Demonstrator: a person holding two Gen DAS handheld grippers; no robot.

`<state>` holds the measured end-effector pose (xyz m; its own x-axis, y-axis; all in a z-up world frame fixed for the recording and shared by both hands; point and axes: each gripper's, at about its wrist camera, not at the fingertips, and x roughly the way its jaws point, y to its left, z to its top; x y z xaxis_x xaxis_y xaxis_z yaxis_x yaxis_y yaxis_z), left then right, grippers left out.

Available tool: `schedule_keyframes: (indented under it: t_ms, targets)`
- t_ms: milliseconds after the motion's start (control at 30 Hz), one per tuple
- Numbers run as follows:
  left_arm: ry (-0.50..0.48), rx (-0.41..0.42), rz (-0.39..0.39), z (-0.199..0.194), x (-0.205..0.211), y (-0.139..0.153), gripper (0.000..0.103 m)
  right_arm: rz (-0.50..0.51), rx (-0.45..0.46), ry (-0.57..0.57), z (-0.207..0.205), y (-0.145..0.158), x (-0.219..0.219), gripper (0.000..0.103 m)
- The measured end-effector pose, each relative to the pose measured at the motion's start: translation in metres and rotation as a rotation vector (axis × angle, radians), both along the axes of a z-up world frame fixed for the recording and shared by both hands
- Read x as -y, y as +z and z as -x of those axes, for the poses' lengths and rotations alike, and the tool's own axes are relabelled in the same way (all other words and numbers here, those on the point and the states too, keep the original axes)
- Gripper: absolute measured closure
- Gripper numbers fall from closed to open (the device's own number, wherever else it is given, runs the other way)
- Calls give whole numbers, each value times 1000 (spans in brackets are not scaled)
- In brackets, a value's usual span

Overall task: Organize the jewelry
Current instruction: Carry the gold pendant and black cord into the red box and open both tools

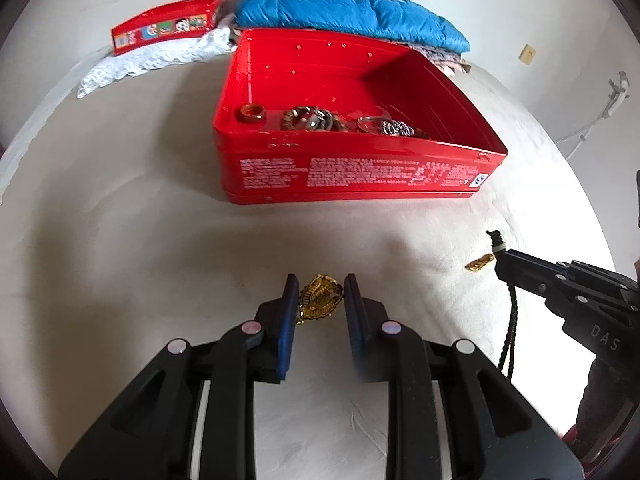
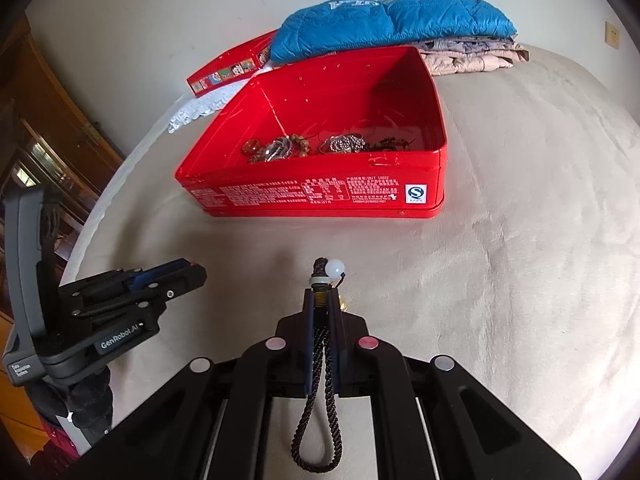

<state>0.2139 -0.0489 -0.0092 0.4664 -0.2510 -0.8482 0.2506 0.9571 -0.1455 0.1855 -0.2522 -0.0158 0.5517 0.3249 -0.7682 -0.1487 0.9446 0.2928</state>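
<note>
Several bracelets and rings already lie in the red tin (image 1: 352, 168). The left gripper (image 1: 322, 300) jaws clamp a gold ornament (image 1: 320, 294); the right gripper (image 2: 320, 312) jaws pinch a black braided cord (image 2: 320, 392). Both pieces, and a small gold piece (image 1: 480, 262) on the bed, remain outside.

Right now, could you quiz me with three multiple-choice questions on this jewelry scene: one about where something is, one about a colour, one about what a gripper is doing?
1. Where is the blue quilted jacket?
A. Inside the tin
B. Behind the tin, on folded cloth
C. Under the left gripper

2. What colour is the open tin?
A. Red
B. Green
C. White

3. What is the right gripper doing?
A. Standing open over nothing
B. Holding a gold ring
C. Clamped on a dark braided cord with a white bead

Answers:
1 B: the jacket lies past the tin's far wall, atop a pale folded pile.
2 A: its walls and floor are bright red.
3 C: the dark braided cord runs between its shut pads, the white bead just beyond the tips.
</note>
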Motion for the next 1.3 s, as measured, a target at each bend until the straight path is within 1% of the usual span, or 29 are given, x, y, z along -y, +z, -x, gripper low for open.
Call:
schedule_keyframes:
  t_ms: [300, 500, 667, 800, 900, 1067, 1200, 1300]
  targets:
    - [35, 54, 8, 15, -16, 20, 81, 8, 29, 2, 14, 18, -5, 97]
    - [23, 86, 23, 18, -19, 46, 81, 2, 68, 18, 20, 41, -9, 97]
    - [14, 111, 28, 12, -17, 67, 81, 5, 110, 21, 13, 68, -10, 97]
    - [19, 137, 30, 1, -13, 84, 81, -10, 145, 8, -1, 94, -7, 97]
    - [24, 154, 36, -13, -9, 96, 81, -16, 189, -7, -17, 118, -4, 97]
    - [38, 160, 36, -52, 5, 108, 81, -10, 233, -37, -54, 144, -1, 97]
    - [54, 168, 46, -88, 16, 110, 81, 6, 258, -64, -90, 151, 4, 97]
    - [65, 179, 43, -113, 23, 106, 81, 14, 266, -82, -122, 145, 5, 97]
